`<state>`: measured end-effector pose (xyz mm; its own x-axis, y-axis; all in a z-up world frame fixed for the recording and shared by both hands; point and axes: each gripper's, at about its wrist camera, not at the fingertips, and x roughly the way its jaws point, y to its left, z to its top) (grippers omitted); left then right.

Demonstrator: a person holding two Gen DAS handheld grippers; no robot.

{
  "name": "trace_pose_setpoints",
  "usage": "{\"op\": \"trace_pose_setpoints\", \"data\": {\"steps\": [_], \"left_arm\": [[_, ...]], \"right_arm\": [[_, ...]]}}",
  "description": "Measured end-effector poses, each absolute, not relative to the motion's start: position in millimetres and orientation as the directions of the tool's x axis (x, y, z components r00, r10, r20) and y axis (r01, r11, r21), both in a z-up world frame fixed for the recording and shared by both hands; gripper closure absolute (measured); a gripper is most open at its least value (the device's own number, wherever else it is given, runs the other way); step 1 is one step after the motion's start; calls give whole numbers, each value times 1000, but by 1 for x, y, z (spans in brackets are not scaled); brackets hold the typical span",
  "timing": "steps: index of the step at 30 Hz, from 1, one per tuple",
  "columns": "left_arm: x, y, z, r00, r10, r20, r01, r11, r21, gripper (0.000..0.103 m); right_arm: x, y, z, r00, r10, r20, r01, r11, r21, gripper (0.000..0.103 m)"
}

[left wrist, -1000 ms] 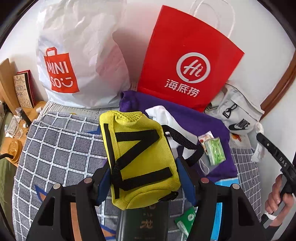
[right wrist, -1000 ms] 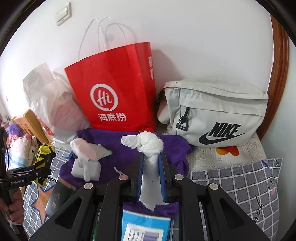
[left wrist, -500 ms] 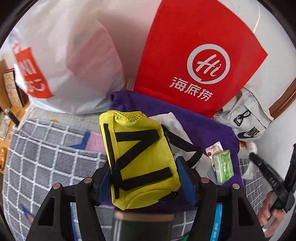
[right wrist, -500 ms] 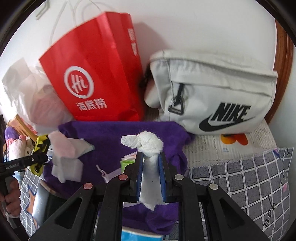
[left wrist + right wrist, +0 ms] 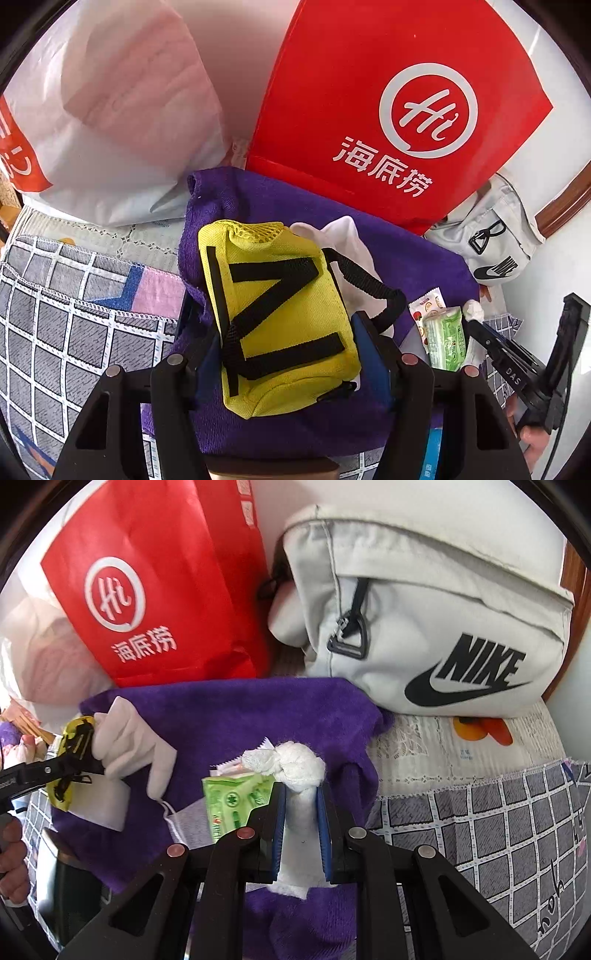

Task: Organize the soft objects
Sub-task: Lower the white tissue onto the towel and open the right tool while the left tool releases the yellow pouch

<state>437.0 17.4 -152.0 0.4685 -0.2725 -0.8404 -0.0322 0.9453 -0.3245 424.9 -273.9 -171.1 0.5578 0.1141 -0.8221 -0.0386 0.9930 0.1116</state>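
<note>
Our left gripper (image 5: 286, 354) clenches the yellow pouch (image 5: 277, 314) over the purple towel (image 5: 406, 258). Our right gripper (image 5: 301, 823) pinches the knotted white cloth (image 5: 295, 768) above the towel's right edge. At twelve o'clock the red paper bag (image 5: 369, 92) and, at one o'clock in the right view, the grey Nike bag (image 5: 443, 609) wall us in; checked bedding (image 5: 498, 830) lies open at three.

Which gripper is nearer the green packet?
Right. The right gripper, shut on a knotted white cloth, sits right beside the green packet. The left gripper, clamping the yellow pouch, is farther off across the purple towel.
</note>
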Motion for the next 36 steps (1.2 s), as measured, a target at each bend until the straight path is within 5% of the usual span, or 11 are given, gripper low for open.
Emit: {"op": "trace_pose_setpoints", "data": {"steps": [5, 12, 19, 36], "left_arm": [[439, 20, -152, 473, -294, -830, -28, 937, -348, 39], [441, 23, -154, 469, -323, -822, -34, 923, -382, 36], [438, 23, -147, 469, -333, -818, -26, 921, -389, 25], [382, 21, -115, 471, -330, -818, -18, 923, -383, 25]], "right_arm": [[429, -272, -178, 541, 106, -834, -29, 994, 107, 83], [426, -271, -172, 564, 133, -815, -44, 990, 131, 54], [417, -265, -157, 585, 162, -794, -96, 987, 131, 50], [341, -243, -123, 613, 187, -768, -175, 980, 99, 50]]}}
